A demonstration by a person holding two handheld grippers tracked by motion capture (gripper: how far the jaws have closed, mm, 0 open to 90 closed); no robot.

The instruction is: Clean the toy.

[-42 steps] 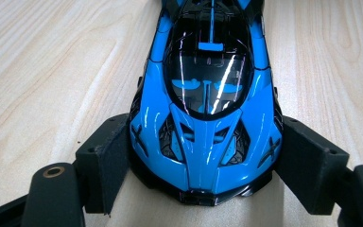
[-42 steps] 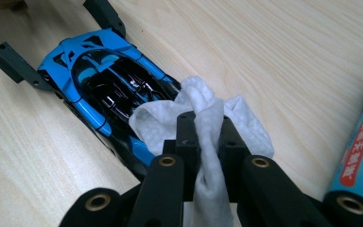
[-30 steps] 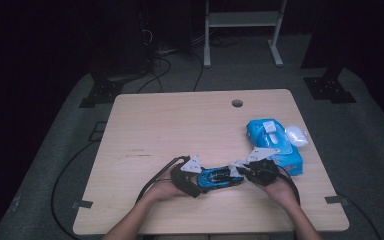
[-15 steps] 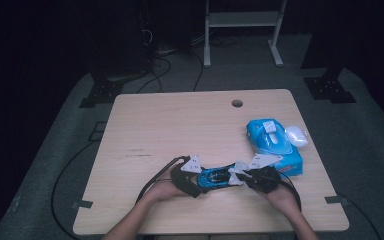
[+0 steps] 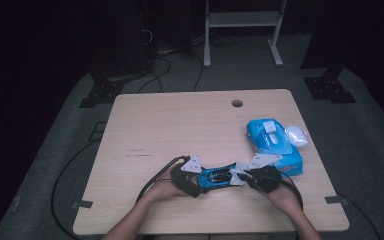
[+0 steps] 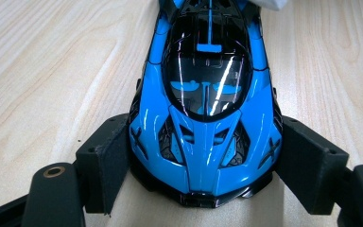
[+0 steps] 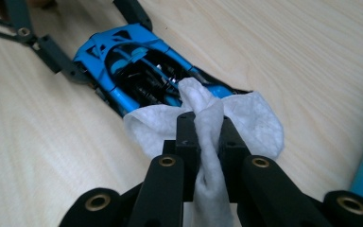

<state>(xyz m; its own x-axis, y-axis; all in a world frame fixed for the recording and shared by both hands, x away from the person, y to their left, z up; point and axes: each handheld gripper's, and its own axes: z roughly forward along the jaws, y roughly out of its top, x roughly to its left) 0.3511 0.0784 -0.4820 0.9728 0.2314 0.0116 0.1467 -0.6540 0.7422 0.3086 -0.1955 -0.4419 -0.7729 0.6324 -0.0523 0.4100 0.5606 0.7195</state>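
High view has the blue toy car [image 5: 219,177] lying near the front edge of the wooden table [image 5: 180,130], caught between the left gripper [image 5: 196,181] and the right gripper [image 5: 250,177], with a blue wet-wipe pack [image 5: 275,145] just beyond. Left gripper view brings out the glossy nose [image 6: 208,142], flat black pads pressed on both flanks. Right gripper view catches the car's open black rear and a soft, crumpled white wipe [image 7: 208,124] pinched tight between the jaws, draped against the tail.
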